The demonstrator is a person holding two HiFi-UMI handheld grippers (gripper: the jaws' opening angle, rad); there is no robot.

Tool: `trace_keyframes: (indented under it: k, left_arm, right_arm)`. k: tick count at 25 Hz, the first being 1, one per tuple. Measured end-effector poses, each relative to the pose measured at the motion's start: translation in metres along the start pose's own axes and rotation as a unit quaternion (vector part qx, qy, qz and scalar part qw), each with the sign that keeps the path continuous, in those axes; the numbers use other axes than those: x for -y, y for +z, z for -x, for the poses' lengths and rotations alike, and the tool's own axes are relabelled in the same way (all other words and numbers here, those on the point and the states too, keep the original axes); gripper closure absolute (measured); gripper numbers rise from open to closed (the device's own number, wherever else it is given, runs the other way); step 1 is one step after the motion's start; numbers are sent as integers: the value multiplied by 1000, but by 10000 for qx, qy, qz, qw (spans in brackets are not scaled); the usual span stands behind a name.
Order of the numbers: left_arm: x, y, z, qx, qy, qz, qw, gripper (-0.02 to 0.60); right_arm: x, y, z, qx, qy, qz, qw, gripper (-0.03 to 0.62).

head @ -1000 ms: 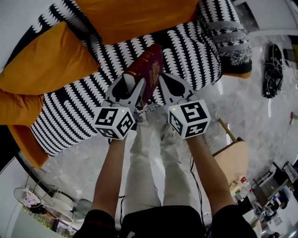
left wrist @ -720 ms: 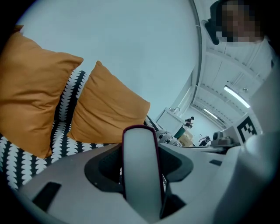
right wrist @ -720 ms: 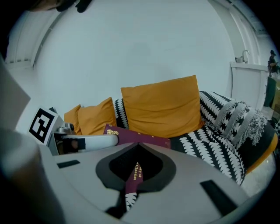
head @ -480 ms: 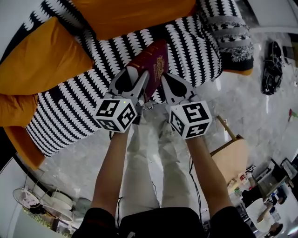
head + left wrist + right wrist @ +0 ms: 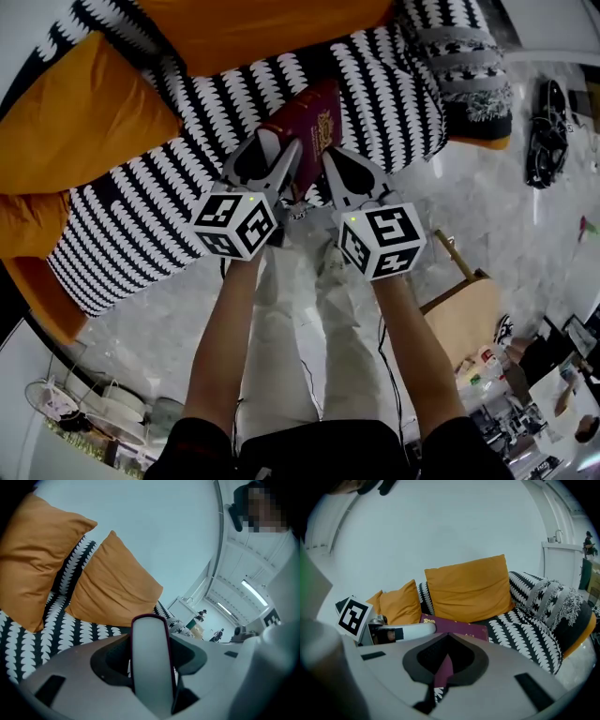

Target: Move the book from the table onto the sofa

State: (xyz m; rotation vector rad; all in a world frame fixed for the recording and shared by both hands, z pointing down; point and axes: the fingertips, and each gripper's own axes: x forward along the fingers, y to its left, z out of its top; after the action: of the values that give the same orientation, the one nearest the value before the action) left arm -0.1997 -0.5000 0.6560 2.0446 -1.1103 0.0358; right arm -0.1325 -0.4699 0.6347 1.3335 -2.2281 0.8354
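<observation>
Left claw [image 5: 278,142] is clamped across the thickness of the book [image 5: 309,122], its jaws set partway apart with the pale page block filling the gap between them. Right claw [image 5: 328,157] has its jaws drawn narrow, pinching a thin maroon edge of the same book. Held at its near end by both, the book sits over the front part of the sofa [image 5: 394,94], above the black-and-white patterned seat; whether it touches the fabric cannot be told. Its long axis runs away from the person toward the sofa back, slanting a little to the right in the head view, and the maroon cover faces up and to the right. Gold stamping shows on that cover, an emblem near the middle and a short line at one end, but it is too small to read. Orange cushions [image 5: 89,122] lean along the back and the left of the sofa.
</observation>
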Motion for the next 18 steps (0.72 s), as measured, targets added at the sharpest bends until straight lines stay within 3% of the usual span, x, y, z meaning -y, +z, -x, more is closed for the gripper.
trace_keyframes:
  k: [7, 15, 18]
  left_arm:
    - [-2, 6, -20, -42, -64, 36, 10000, 337]
    - [5, 5, -18, -218, -176, -431, 9987, 334]
    - [-2, 8, -21, -107, 18, -732, 9973, 306]
  right_arm:
    - [16, 6, -12, -40, 17, -80, 10000, 588]
    - [11, 10, -12, -62, 36, -80, 9999, 588]
    - [15, 12, -14, -46, 13, -123, 9999, 588]
